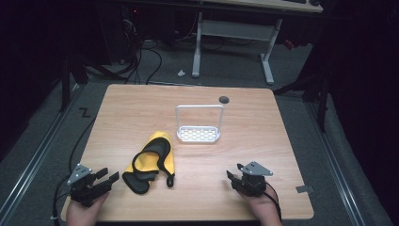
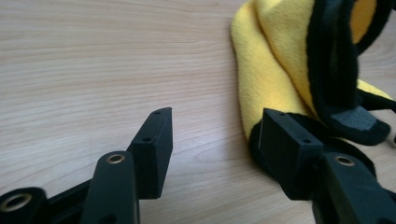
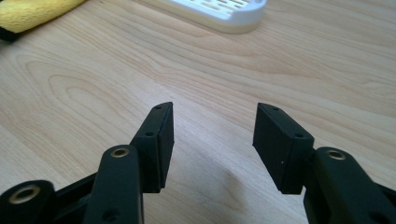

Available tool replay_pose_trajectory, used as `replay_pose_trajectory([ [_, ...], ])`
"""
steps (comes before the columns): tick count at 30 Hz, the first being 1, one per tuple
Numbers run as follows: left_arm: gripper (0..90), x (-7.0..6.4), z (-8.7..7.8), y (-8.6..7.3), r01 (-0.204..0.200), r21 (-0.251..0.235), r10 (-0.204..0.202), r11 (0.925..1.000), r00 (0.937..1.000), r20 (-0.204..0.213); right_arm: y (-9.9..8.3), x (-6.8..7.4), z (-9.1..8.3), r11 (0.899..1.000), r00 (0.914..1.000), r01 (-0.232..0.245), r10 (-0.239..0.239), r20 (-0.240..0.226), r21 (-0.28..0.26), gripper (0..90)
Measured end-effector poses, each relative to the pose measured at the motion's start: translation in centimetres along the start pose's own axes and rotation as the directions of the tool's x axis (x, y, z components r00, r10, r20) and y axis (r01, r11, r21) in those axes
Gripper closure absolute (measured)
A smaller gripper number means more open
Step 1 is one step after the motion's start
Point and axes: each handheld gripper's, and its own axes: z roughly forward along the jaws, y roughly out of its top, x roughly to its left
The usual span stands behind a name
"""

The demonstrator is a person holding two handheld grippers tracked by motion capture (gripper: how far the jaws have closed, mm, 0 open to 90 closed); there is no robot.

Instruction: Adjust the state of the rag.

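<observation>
Cloth [image 1: 151, 161] of yellow fabric with black trim lies bunched on the worktop [image 1: 141, 106], left of centre and toward the near edge. Its long axis runs from a black-padded end near the person up and slightly right to a yellow tip that points away, toward the far side of the worktop. A black strap loops over the yellow part, and a second black tail trails off the near right side.

The left gripper [image 1: 107, 177] rests low at the near left corner, held in a hand [image 1: 82, 213], aimed rightward at the cloth's near black end. In the left gripper view its fingers [image 2: 154, 149] stand wide apart with nothing between them; the right-hand finger sits just in front of the black edge of the cloth [image 2: 275, 70], though whether it touches I cannot tell.

The right gripper [image 1: 232, 176] lies at the near right, well apart from the cloth, its fingers [image 3: 156, 144] likewise spread wide over bare wood. Ahead of it stands a white perforated tray [image 1: 198, 134] with an upright wire handle, just beyond the worktop's middle.
</observation>
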Motion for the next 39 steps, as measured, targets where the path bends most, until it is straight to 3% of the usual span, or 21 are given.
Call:
replay_pose_trajectory([
  [7, 42.1, 0.4, 0.3, 0.0, 0.013, 0.007, -0.013, 0.9999, 0.9999, 0.008, 0.0, 0.8, -0.2, 0.999, 0.9990, 0.038, -0.038, 0.021, 0.004, 51.4],
  [11, 41.6, 0.4, 0.0, 0.0, 0.017, -0.003, -0.017, 0.9999, 0.9998, 0.013, 0.0, 0.6, -0.2, 1.000, 0.9994, 0.013, -0.013, 0.031, 0.003, 52.6],
  [21, 39.9, 0.6, -0.1, 0.2, 0.040, -0.022, -0.039, 0.9990, 0.9990, 0.020, -0.2, 0.2, -0.2, 1.000, 0.9992, 0.008, -0.008, 0.038, 0.008, 52.0],
  [27, 39.0, 0.0, -0.3, -0.1, 0.055, -0.024, -0.054, 0.9982, 0.9983, 0.020, -0.1, 0.6, -0.5, 1.000, 0.9997, 0.009, -0.009, 0.023, 0.001, 52.0],
  [32, 36.8, -0.6, -0.7, 0.5, 0.026, -0.051, -0.023, 0.9983, 0.9978, 0.062, 0.1, 1.0, -0.4, 1.000, 0.9995, 0.003, -0.003, 0.030, -0.002, 52.2],
  [39, 32.7, -1.7, -0.5, 1.0, 0.005, -0.067, 0.005, 0.9977, 0.9895, 0.144, 0.0, 1.1, -0.3, 1.000, 0.9992, 0.015, -0.015, 0.036, 0.009, 51.2],
])
